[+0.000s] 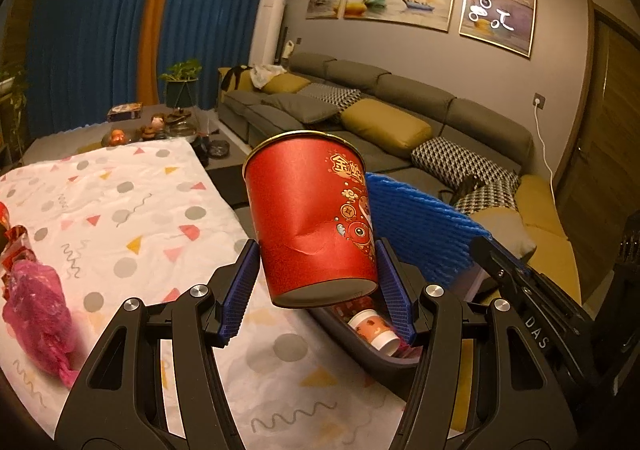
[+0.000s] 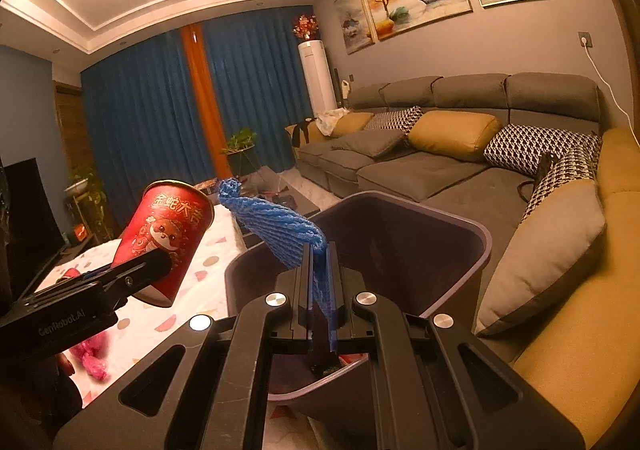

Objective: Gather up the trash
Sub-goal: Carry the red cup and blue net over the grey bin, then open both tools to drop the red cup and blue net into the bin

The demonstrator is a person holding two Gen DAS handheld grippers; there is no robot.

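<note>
- Step, as I read it: carry-to-bin, both hands loaded and close to the drop.
- Left gripper (image 1: 318, 274) was clamped on the red cup (image 1: 310, 217); blue pads (image 1: 240, 290) pressed its lower wall on both sides, jaws about half spread, wall dented near the grip. Cup tilted, held in the air at the bin's near edge, over the patterned cloth (image 1: 120, 201).
- Right gripper (image 2: 319, 282) was pinched nearly closed on the blue net (image 2: 280, 230); the net fanned up out of the jaws, over the bin's (image 2: 460, 217) mouth.
- Bin already held a small cup (image 1: 374, 334) and other scraps.
- Next move probably calls for getting the cup fully over the opening, then spreading both jaws; the net looked ready to drop as was.
- Pink bag (image 1: 40, 306) lay on the cloth, uncollected.
</note>
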